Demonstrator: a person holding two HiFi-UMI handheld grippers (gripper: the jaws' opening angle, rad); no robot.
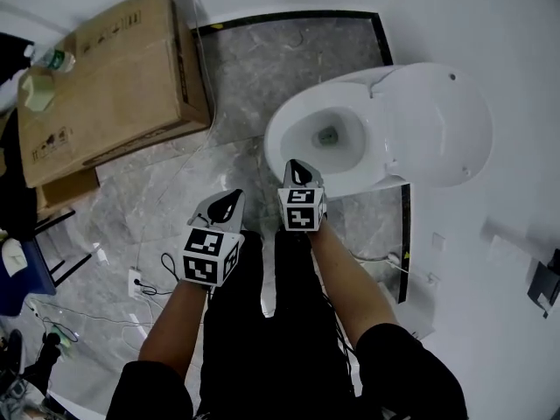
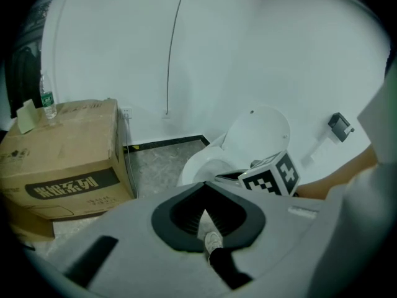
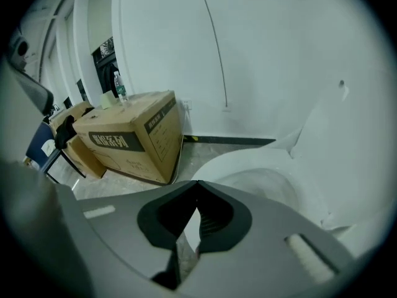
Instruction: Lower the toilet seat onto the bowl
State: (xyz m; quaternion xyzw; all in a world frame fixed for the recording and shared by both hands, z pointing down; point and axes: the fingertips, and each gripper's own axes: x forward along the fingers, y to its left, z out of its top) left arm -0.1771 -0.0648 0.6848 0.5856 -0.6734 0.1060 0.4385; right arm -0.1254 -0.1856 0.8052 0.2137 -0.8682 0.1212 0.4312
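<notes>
- White plastic toilet seat (image 1: 437, 125) stands raised at the back of the white ceramic bowl (image 1: 293, 125). It reads as one smooth oval, and I cannot tell the seat ring from the lid.
- Left tongs (image 1: 233, 198) are clenched on nothing and hang over the grey marble floor (image 1: 262, 59), short of the bowl.
- Right tongs (image 1: 298, 166) are also clenched and empty, just over the bowl's near rim and well apart from the seat.
- Risk: with both tongs shut I can only nudge the seat. Tipped past balance with nothing holding it, it could slam onto the ceramic.
- Risk: the plastic looks slick, so a grip on its thin edge may slip.
- Risk: the lid could come down along with the seat.
- Risk: loose black cables (image 1: 166, 274) lie by my feet and could snag a step.
</notes>
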